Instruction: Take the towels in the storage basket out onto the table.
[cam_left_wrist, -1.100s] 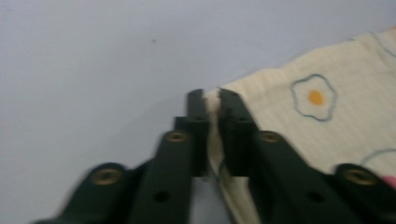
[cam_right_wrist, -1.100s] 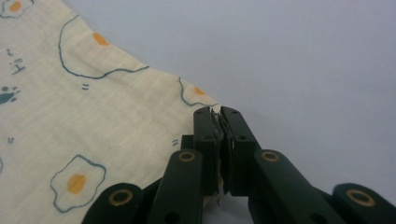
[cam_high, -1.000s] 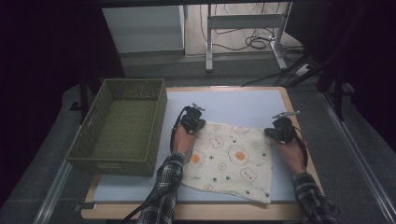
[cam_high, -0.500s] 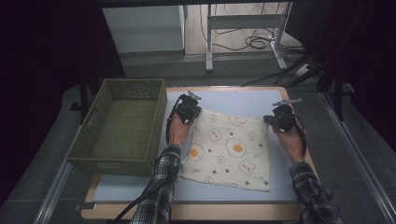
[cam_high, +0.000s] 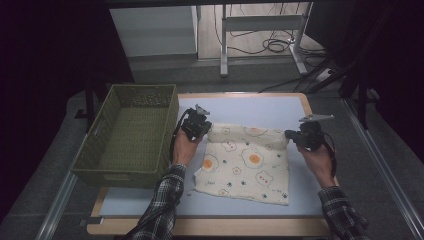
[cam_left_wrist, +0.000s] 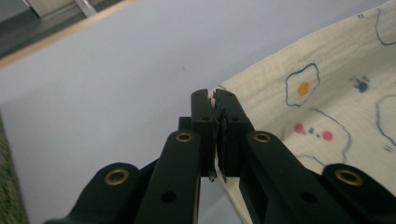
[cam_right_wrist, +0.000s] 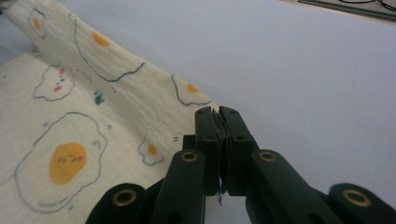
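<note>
The cloth (cam_high: 246, 162) lies flat on the worktop (cam_high: 250, 105), and its far edge is lifted. The left gripper (cam_high: 202, 131) and right gripper (cam_high: 292, 138) each pinch one far corner, with the rest spread toward the person.

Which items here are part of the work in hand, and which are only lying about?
In use:
- cream cloth printed with fried eggs
- left gripper, shut on its far left corner
- right gripper, shut on its far right corner

Lying about:
- green woven basket
- pale blue table mat
</note>
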